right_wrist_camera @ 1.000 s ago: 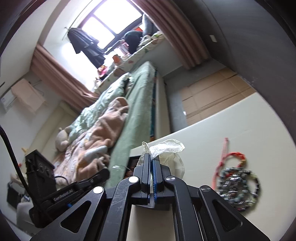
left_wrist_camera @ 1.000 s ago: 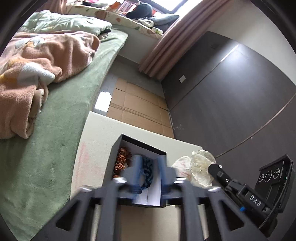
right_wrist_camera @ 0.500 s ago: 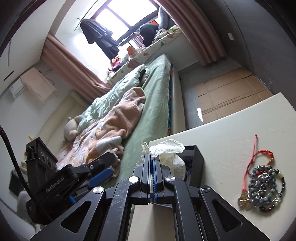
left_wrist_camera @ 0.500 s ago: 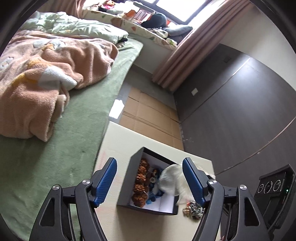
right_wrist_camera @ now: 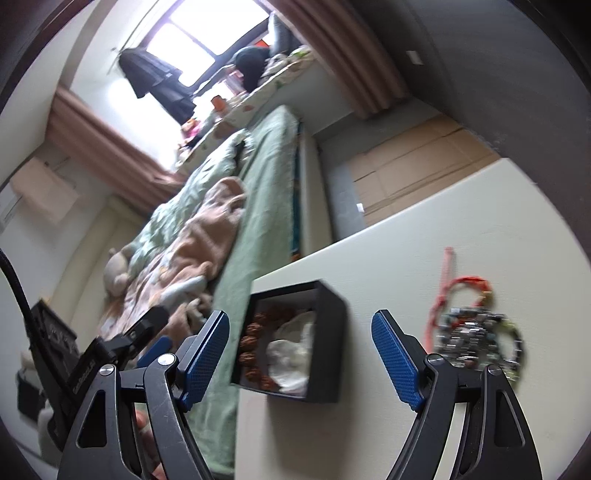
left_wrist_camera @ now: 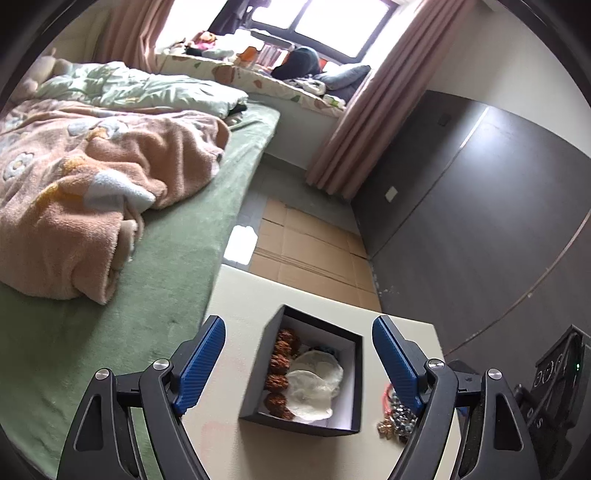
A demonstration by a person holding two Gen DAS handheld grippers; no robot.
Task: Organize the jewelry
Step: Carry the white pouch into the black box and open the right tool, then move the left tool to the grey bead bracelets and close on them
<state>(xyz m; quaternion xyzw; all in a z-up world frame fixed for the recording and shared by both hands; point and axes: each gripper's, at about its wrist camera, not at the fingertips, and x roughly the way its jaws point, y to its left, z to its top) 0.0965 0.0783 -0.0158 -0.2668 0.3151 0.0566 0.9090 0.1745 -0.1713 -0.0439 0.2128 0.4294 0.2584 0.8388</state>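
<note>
A bedroom in a home. Bed with green sheet and peach fleece blanket; beyond the bed, a window with pink curtains; beside the bed, flattened cardboard on the floor.

Green bed, peach blanket; bright window, pink curtains; cardboard floor.

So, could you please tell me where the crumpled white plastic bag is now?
In both wrist views the crumpled white plastic bag lies inside the open black box on the cream table, right beside the brown bead bracelet.
</note>
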